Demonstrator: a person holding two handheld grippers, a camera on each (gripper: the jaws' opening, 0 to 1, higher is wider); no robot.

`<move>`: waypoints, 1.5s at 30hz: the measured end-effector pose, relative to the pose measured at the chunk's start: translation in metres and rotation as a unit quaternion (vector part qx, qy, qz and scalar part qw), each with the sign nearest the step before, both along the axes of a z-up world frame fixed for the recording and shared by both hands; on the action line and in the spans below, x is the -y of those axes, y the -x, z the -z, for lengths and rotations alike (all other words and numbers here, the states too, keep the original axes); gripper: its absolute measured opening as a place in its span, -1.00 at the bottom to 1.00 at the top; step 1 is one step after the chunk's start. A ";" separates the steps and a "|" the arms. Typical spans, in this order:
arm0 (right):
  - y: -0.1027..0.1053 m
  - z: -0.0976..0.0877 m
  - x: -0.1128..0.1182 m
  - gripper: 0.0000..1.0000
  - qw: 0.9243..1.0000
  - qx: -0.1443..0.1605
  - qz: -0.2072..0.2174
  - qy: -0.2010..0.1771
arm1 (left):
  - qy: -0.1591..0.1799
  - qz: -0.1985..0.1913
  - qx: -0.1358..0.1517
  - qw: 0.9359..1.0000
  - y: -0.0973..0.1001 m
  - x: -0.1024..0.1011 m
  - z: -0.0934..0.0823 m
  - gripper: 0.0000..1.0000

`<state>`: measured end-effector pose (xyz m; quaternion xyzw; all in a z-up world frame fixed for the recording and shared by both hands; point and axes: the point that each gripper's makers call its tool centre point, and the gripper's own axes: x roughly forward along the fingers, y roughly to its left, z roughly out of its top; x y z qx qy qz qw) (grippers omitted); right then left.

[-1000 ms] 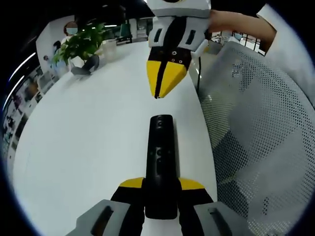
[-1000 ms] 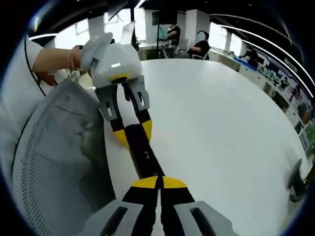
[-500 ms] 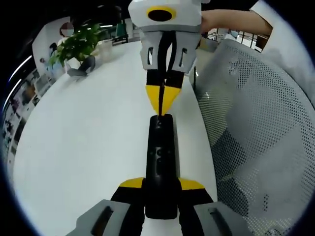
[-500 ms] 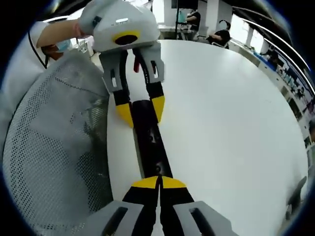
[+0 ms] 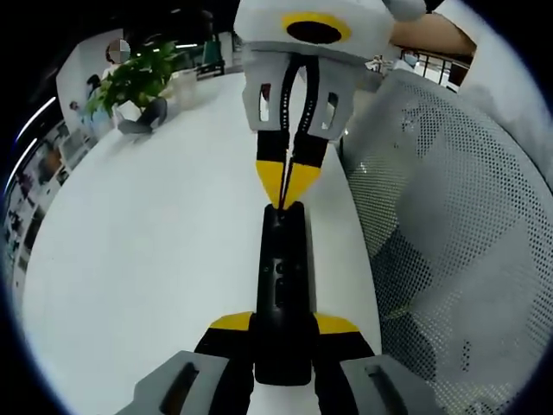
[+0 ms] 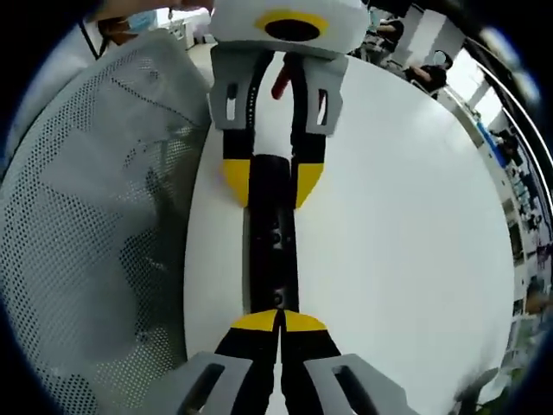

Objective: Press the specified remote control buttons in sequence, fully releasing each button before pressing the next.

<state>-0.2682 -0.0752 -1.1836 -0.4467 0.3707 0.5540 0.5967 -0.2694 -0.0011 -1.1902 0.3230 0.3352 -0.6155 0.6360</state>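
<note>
A black remote point(image 5: 281, 268) lies lengthwise over the white table's edge, its near end clamped between my left gripper's point(image 5: 282, 322) yellow jaws. My right gripper point(image 5: 282, 204) comes in from the top of the left gripper view, shut, with its joined tips touching the remote's far end by the top button. In the right gripper view the remote point(image 6: 273, 251) runs away from my shut right gripper point(image 6: 278, 315), whose tips rest on its closest end. The left gripper point(image 6: 272, 183) grips the other end from both sides.
The white table point(image 5: 155, 233) stretches to the left. A grey mesh chair back point(image 5: 449, 242) stands close on the right, also seen as the chair point(image 6: 95, 225). A potted plant point(image 5: 138, 78) sits at the far table end. A person's hand point(image 5: 428, 35) holds the right gripper.
The right gripper, which hung above and beyond the remote, has come down and closer until its shut tips meet the remote's far end. The left gripper keeps its hold.
</note>
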 end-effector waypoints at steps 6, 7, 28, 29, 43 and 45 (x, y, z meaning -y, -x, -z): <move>-0.006 -0.006 -0.001 -1.00 0.987 -0.037 0.115 -0.104 | 0.001 -0.001 -0.001 1.000 0.000 0.000 0.000 -0.52; -0.008 -0.007 0.000 -1.00 0.988 -0.028 0.108 -0.104 | 0.001 -0.001 -0.001 1.000 0.000 0.000 0.000 -0.52; -0.001 -0.003 -0.012 -1.00 0.993 -0.019 0.070 -0.096 | -0.004 -0.001 -0.001 1.000 0.000 0.000 0.000 -0.52; -0.001 -0.004 -0.012 -1.00 0.991 -0.026 0.081 -0.103 | -0.004 -0.002 -0.001 1.000 0.000 0.000 0.000 -0.52; 0.000 -0.002 -0.024 -1.00 0.993 -0.041 0.048 -0.102 | -0.004 -0.006 -0.002 1.000 0.000 0.000 0.000 -0.52; -0.001 -0.001 -0.023 -1.00 0.995 -0.034 0.036 -0.092 | -0.004 -0.006 -0.002 1.000 0.001 0.000 0.000 -0.52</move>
